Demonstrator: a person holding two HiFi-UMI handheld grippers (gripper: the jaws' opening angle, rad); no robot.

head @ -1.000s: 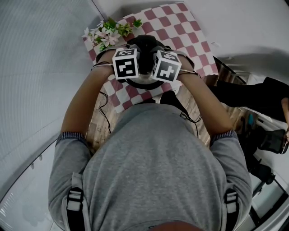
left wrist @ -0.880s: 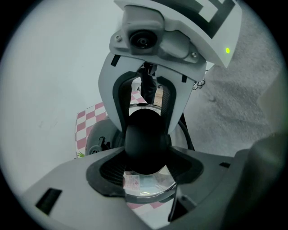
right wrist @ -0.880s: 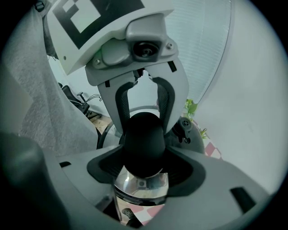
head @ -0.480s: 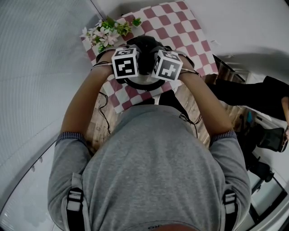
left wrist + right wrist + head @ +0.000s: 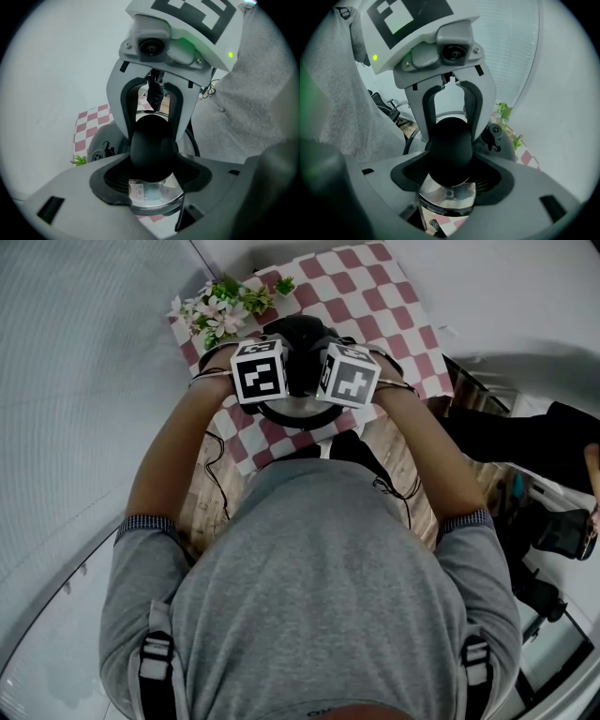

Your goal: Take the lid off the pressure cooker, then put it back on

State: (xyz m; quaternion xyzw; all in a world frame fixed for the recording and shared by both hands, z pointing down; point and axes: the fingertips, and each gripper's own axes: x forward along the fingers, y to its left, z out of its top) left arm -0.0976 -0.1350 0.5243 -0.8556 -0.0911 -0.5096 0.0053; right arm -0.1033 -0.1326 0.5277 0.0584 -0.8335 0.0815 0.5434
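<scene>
– Head view has my left forearm and right forearm both stretched forward and angled inward, wrists close together over the near end of the checkered cloth. Both tools point steeply down.

– And the pressure cooker?

– It stands on the checkered cloth at its near end, right under my wrists. I can see a polished steel body, a dark domed lid with a small valve, and a rounded black handle on top. Whether the lid is locked, I cannot tell.

– What is the left gripper doing?

– Its jaws stand wide, one pad against each side of the black handle, which fills the gap between them. Steel shows just below.

– The right gripper?

– Same hold from the opposite side: jaws wide, clamped on that black handle. The two tools face each other across it, almost touching.

– Anything else on the cloth?

– The flowers, at the cloth's far left corner. The valve sits on the flowers' side of the handle.
</scene>
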